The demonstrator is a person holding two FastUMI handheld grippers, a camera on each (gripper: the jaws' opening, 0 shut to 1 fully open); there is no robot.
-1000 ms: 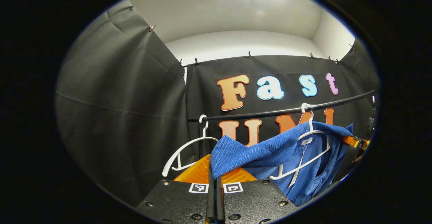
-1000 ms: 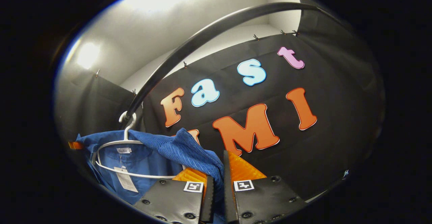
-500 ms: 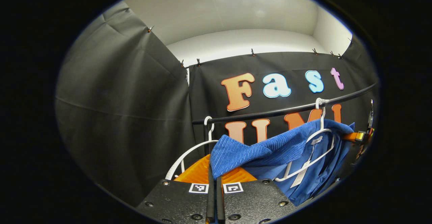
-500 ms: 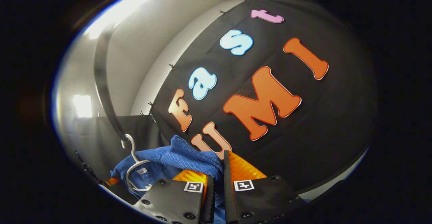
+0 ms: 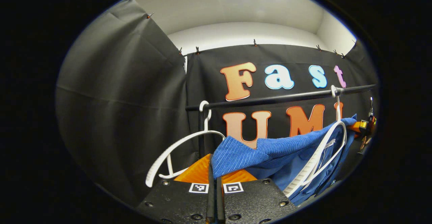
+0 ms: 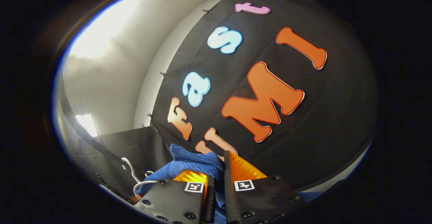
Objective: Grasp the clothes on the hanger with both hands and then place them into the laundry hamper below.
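The left gripper [image 5: 213, 170] sits at the bottom centre of the left gripper view, its two fingers pinched tight on a corner of the blue ribbed shirt [image 5: 270, 151]. From there the fabric stretches up toward the right of the frame, where it drapes over a white hanger [image 5: 332, 143] hooked on the black rail [image 5: 270, 100]. That hanger looks tilted, with its shoulder bar running diagonally down toward lower centre. A second white hanger [image 5: 182, 146], bare, hangs off the rail left of centre. At the far right edge of the frame there's a bit of the other gripper [image 5: 362, 127], too small to make out much.

In the right gripper view, the right gripper [image 6: 216, 173] is at bottom centre and its fingers are closed on a bunched fold of the same shirt [image 6: 189, 163], which sticks up just left of them. The hanger hook [image 6: 130, 170] and rail [image 6: 87, 139] show in the lower left.

As for writing: a small white tag near the shirt collar is visible in the left gripper view but is too blurry to read.
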